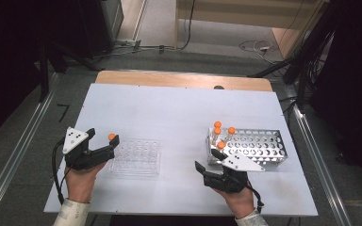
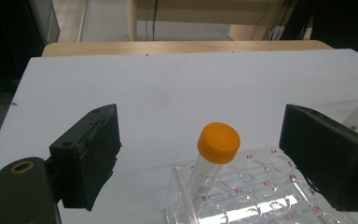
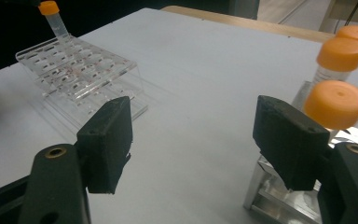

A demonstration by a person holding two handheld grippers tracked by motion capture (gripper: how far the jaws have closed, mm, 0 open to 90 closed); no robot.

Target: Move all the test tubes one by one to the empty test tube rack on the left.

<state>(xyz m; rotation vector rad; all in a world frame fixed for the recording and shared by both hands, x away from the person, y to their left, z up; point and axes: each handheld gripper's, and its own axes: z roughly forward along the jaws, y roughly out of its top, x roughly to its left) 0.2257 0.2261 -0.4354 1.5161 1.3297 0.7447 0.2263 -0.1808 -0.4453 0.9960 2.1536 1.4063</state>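
Left claw (image 1: 102, 141) open, lower left of high view, jaws either side of orange-capped clear plastic tube (image 2: 214, 158) standing in clear acrylic well rack (image 1: 136, 157), not touching.
Right claw (image 1: 206, 165) open, empty, beside perforated metal rack (image 1: 264, 146) holding more tubes on white tabletop (image 1: 169, 113).
Likely tube transfer between racks; next: close squarely or withdraw.

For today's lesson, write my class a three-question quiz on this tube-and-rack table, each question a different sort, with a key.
1. True or false: the left gripper is shut on the tube in the clear rack.
2. How many orange-capped tubes stand in the metal rack?
3. Multiple choice: the tube in the clear rack stands at A) a corner well, B) the middle, C) flat on the table.

Key
1. False: both jaws stand wide apart with the tube between them, untouched.
2. Four, clustered at the rack's end nearest the right gripper.
3. A.
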